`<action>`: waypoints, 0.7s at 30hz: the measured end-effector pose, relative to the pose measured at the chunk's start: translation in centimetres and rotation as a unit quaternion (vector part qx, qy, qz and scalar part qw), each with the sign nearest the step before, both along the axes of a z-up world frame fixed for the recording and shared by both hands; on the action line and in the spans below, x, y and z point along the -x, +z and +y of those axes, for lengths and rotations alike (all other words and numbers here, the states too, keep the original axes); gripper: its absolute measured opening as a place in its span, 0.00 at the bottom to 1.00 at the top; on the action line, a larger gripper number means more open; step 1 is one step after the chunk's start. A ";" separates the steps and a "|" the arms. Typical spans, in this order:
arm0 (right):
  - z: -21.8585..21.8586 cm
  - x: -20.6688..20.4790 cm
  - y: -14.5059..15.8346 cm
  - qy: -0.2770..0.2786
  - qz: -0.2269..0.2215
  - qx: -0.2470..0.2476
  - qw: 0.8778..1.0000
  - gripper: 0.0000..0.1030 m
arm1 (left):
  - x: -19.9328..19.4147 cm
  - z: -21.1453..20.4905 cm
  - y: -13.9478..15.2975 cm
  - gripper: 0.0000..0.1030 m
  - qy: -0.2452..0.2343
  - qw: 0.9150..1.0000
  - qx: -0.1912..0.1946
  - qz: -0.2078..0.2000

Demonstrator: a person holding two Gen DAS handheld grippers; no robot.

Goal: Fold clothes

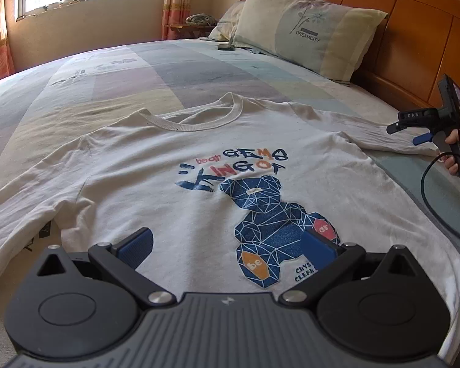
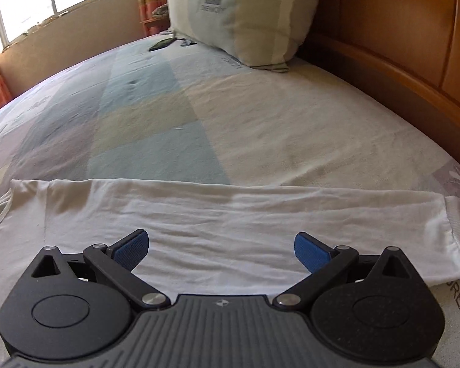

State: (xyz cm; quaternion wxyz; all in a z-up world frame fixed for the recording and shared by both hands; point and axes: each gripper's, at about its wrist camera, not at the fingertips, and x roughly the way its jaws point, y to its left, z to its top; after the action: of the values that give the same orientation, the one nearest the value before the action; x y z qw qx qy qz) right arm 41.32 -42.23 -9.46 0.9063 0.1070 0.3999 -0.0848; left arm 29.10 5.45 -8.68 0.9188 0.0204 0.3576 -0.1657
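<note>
Left gripper (image 1: 227,247) over the shirt (image 1: 156,165), right gripper (image 2: 222,250) seemingly hovering above its sleeve (image 2: 260,214), all fingers spread empty.

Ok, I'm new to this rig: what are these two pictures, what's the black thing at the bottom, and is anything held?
Each picture comes from a camera on a handheld two-finger gripper, looking along its blue-padded fingers. The left gripper hovers open over a white long-sleeved shirt spread flat, print up, on the bed. The right gripper, held by a hand, is open above the shirt's outstretched sleeve. Nothing is held. A pillow leans on the headboard.
</note>
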 end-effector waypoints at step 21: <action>-9.6 3.8 -0.2 -0.035 -0.067 -0.142 0.987 1.00 | 0.9 -2.2 -0.8 0.99 -0.048 0.999 -0.019 0.005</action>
State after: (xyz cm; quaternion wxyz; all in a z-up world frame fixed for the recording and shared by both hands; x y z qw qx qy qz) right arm 37.49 -51.83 -9.70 0.9031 0.2539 0.3426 -0.0515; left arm 28.24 3.23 -9.48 0.9075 0.0539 0.3638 -0.2031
